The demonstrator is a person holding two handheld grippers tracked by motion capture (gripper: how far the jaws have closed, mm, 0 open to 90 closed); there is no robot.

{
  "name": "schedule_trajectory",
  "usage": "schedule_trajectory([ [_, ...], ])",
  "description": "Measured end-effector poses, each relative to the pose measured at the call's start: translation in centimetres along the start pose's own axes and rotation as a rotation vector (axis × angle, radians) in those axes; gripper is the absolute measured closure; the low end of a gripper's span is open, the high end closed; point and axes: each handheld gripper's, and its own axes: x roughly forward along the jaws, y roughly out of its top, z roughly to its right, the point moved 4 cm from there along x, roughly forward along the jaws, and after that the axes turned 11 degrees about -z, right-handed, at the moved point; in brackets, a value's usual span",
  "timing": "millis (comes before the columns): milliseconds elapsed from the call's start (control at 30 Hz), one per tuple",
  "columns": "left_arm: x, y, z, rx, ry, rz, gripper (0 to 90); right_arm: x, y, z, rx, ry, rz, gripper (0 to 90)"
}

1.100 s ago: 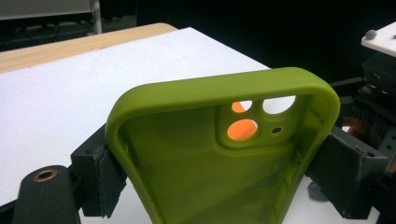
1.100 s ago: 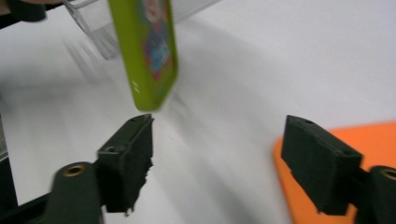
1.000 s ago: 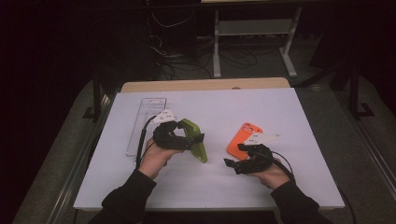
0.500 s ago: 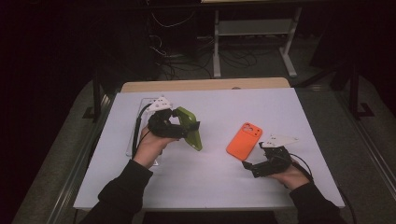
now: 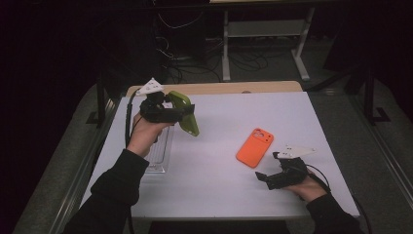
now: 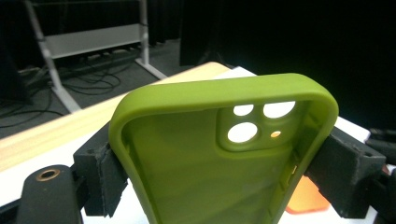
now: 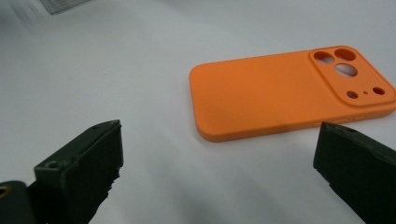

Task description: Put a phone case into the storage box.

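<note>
The left hand-held gripper (image 6: 219, 186) pinches the soft, light green case (image 6: 224, 154) by its long edges; the right hand-held gripper (image 7: 219, 172) gapes wide at the orange case's (image 7: 285, 93) six o'clock.

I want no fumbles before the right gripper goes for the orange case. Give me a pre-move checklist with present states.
1. Right gripper open: ok, jaws spread wide.
2. Orange phone case lying flat on the white table, camera holes up: ok.
3. Case between the right jaws: not ok, it lies ahead of them.
4. Left gripper firm on the green phone case: ok, jaws press both long edges.
5. Clear tray away from the path: ok.
</note>
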Motion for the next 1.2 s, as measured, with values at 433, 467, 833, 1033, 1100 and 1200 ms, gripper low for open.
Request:
schedule_trajectory([
  [433,-1.4,2.4,-4.9,-0.045,0.173,0.049,15.4,0.2,0.0,-0.1,0.005,0.001,-0.014,0.8],
  [467,-1.4,2.5,-5.3,-0.043,0.193,0.044,15.4,0.2,0.0,-0.1,0.004,0.000,-0.013,0.8],
  [833,0.0,2.1,-8.9,-0.104,0.365,0.036,15.3,0.2,-0.1,-0.1,0.006,-0.002,-0.020,0.8],
  [1033,1.3,1.4,-10.8,-0.141,0.427,0.015,15.3,0.2,-0.1,-0.1,0.011,0.004,-0.022,0.8],
  [1100,1.7,1.1,-11.3,-0.151,0.443,0.004,15.3,0.2,-0.1,0.0,0.009,0.005,-0.021,0.8],
  [1200,2.2,0.8,-12.0,-0.183,0.456,-0.001,15.3,0.2,-0.1,-0.1,0.010,0.006,-0.022,0.8],
])
